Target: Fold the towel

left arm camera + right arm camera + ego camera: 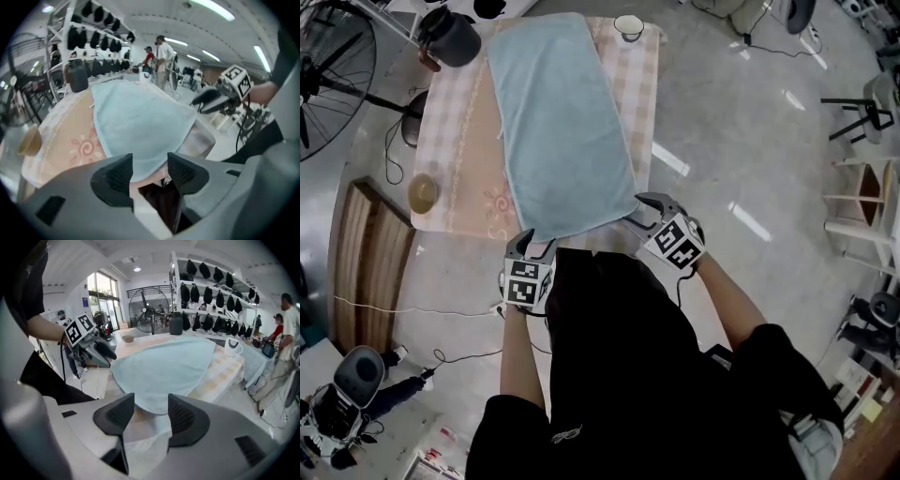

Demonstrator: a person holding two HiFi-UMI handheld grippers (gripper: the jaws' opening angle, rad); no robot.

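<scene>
towel [558, 122] flat on table [455, 141], long axis running away from the person. left gripper [534, 246] and right gripper [639, 214] each at a near corner, jaws spread, nothing pinched yet.

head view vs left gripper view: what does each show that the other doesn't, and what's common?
Head only: the marker cube on the left gripper. Left gripper only: its jaws, apart with the towel corner between them; shelves of dark items; people behind the table. Both: towel, table, dark jug, bowl, right gripper.
</scene>
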